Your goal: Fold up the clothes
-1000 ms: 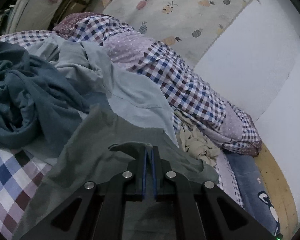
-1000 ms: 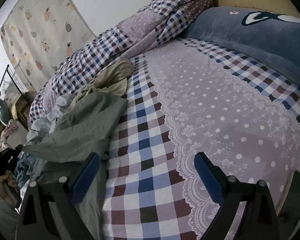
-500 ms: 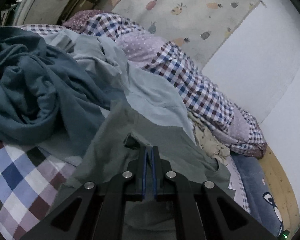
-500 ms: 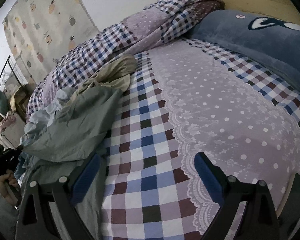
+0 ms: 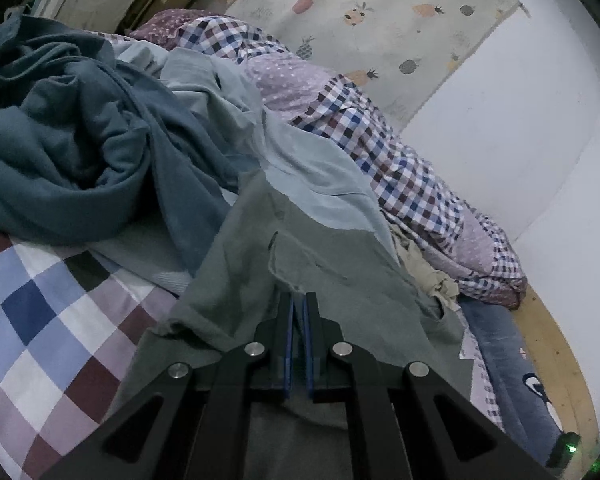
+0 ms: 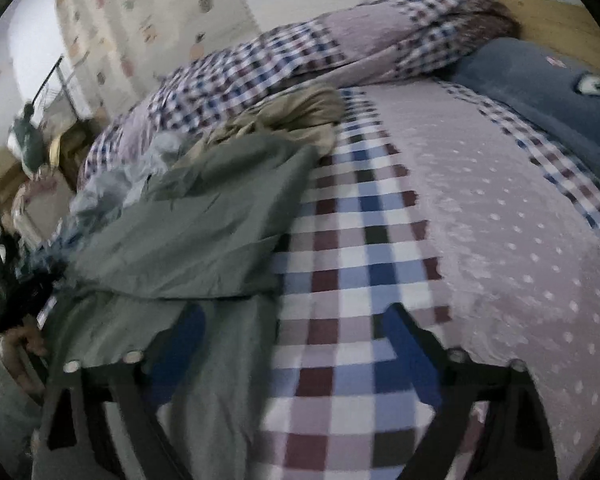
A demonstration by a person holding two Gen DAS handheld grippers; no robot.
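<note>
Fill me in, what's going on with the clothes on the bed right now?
A person with a gripper in each hand is working on a grey-green garment spread on the checked bedsheet. The left gripper is shut on a fold of that garment. The right gripper is open, its jaws have just been closing a little, and it hovers over the garment's edge where that meets the sheet, gripping nothing. A crumpled dark blue garment, a light blue one and a beige one wait nearby, unfolded.
</note>
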